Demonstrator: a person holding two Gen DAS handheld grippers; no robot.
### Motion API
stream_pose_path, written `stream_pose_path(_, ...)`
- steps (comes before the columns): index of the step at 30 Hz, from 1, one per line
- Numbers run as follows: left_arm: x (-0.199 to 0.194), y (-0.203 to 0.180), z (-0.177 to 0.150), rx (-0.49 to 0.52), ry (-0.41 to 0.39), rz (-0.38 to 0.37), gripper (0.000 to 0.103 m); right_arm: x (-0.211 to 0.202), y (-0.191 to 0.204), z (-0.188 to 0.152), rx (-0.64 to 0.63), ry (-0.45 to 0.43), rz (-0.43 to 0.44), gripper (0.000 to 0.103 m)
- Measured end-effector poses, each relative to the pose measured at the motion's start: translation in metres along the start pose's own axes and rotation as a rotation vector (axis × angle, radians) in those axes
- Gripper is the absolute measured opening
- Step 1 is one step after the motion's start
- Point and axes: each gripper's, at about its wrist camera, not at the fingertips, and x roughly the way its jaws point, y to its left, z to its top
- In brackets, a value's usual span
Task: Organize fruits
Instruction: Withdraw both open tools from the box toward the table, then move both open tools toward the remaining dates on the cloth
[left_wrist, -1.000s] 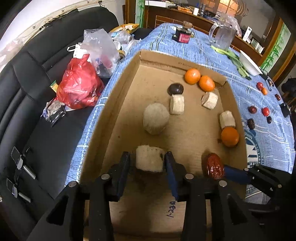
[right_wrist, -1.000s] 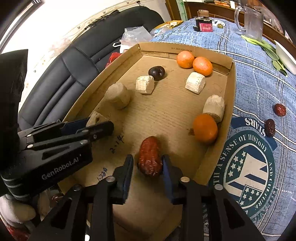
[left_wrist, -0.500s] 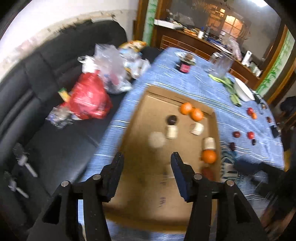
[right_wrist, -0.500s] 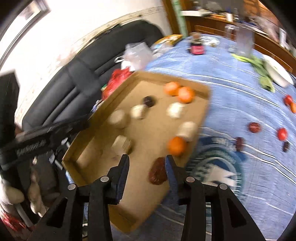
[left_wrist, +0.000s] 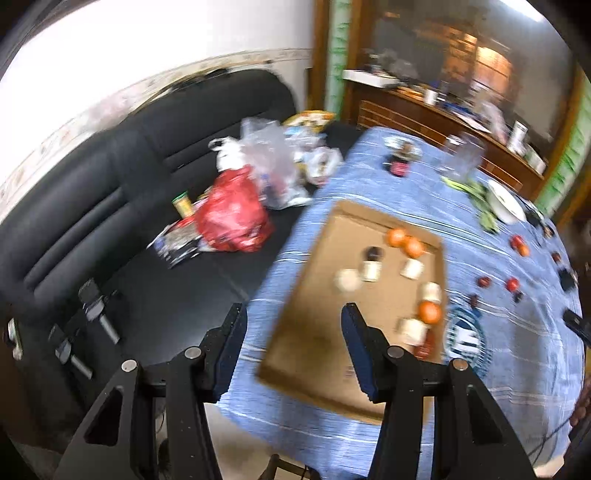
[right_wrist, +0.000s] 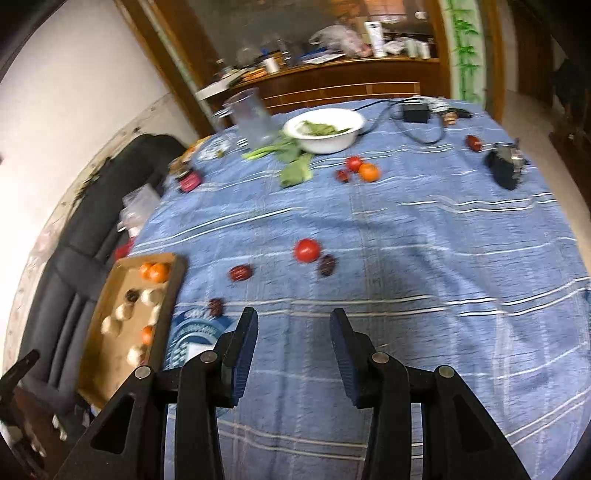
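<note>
A cardboard tray (left_wrist: 317, 332) lies on the blue tablecloth and holds oranges (left_wrist: 397, 236), pale fruit pieces (left_wrist: 347, 280), a dark fruit (left_wrist: 373, 253) and a red date (left_wrist: 424, 345). My left gripper (left_wrist: 293, 314) hovers high over the tray's near left side, open and empty. My right gripper (right_wrist: 294, 314) is open and empty above the bare cloth, with the tray (right_wrist: 110, 362) far to its left. Ahead of it lie a red tomato (right_wrist: 306, 250) and dark dates (right_wrist: 241, 272), (right_wrist: 327, 265). A further date (right_wrist: 215, 306) sits just left of its fingers.
A black sofa (left_wrist: 110, 206) with a red bag (left_wrist: 232, 218) and clear bags borders the table's left. At the far side stand a white bowl (right_wrist: 325, 129) of greens, a glass jug (right_wrist: 251, 116), another orange (right_wrist: 368, 172) and a black device (right_wrist: 504, 168).
My left gripper let go of the pale piece and rose away from the tray. My right gripper left the red date in the tray and swung right over the cloth.
</note>
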Motion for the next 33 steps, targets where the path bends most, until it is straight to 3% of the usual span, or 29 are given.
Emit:
stream_pose_path(4,-0.019,-0.041,-0.001,0.085,-0.037,-0.021,0.054,0.011,0.022,-0.007,-0.034,0.02,0.082,0.044)
stream_pose_path(8,-0.029,-0.054,-0.01,0.099,-0.033,-0.024,0.058,0.018,0.045,-0.016,-0.098,0.054,0.151,0.044)
stream_pose_path(17,0.007,-0.001,-0.033,-0.071,0.072,0.159,0.058,0.042,0.149,-0.03,-0.325,0.178,0.373,0.049)
stream_pose_path(20,0.016,0.01,-0.037,-0.139,0.101,0.187,0.058,0.052,0.167,-0.044,-0.388,0.226,0.378,0.049)
stream_pose_path(24,0.019,-0.009,-0.047,-0.134,0.112,0.116,0.058,0.057,0.124,-0.039,-0.307,0.229,0.318,0.049)
stream_pose_path(30,0.028,-0.073,-0.072,-0.085,0.154,-0.071,0.058,0.062,-0.006,-0.022,0.067,0.213,0.166,0.049)
stream_pose_path(33,0.035,-0.109,-0.08,0.0,0.165,-0.119,0.058,0.065,-0.04,-0.033,0.165,0.228,0.109,0.048)
